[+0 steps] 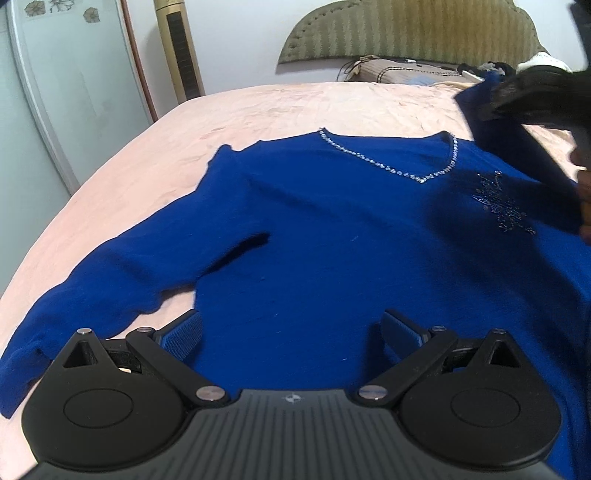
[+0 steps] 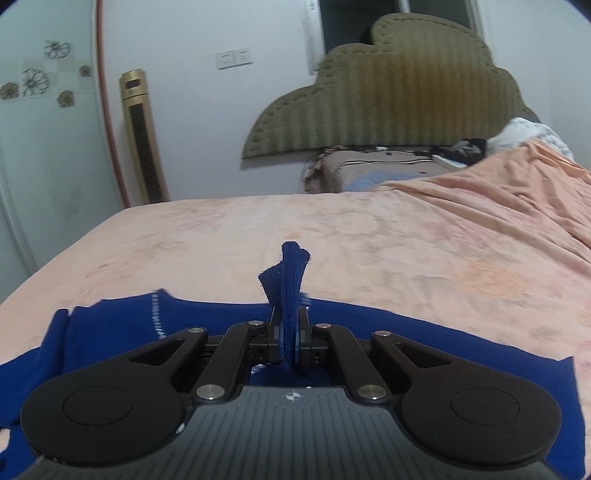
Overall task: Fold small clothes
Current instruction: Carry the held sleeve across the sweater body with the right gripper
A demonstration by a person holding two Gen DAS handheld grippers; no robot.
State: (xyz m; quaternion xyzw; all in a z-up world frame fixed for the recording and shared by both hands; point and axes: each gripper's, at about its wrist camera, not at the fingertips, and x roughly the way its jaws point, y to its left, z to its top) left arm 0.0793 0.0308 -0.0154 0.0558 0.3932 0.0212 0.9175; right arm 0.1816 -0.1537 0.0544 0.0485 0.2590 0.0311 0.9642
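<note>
Blue sweater (image 1: 332, 236) lies face up on the bed (image 1: 258, 107), spread over the pink-peach bedspread; neckline with a beaded trim (image 1: 399, 168) points toward the padded headboard (image 1: 406, 33). One sleeve (image 1: 110, 288) lies out flat on the left side of the left wrist view, its cuff near the bed edge. Beaded motif (image 1: 498, 203) on the chest, right of the neckline.

Left hand-held gripper (image 1: 291, 332): jaws spread wide, nothing between the pads, poised over the lower part of the sweater body (contact with the cloth cannot be judged from this view).

Right hand-held gripper (image 2: 290, 328): jaws closed tight on the other sleeve's ribbed cuff (image 2: 290, 284), which sticks up past the fingertips. In the left wrist view this hand-held gripper (image 1: 535, 92) appears blurred at upper right, with the raised sleeve hanging from it down to the shoulder, off the bed.

Background: gold tower fan (image 2: 142, 136) by the wall, pillow (image 2: 369, 166) under the headboard, wall switches (image 2: 233, 57).
</note>
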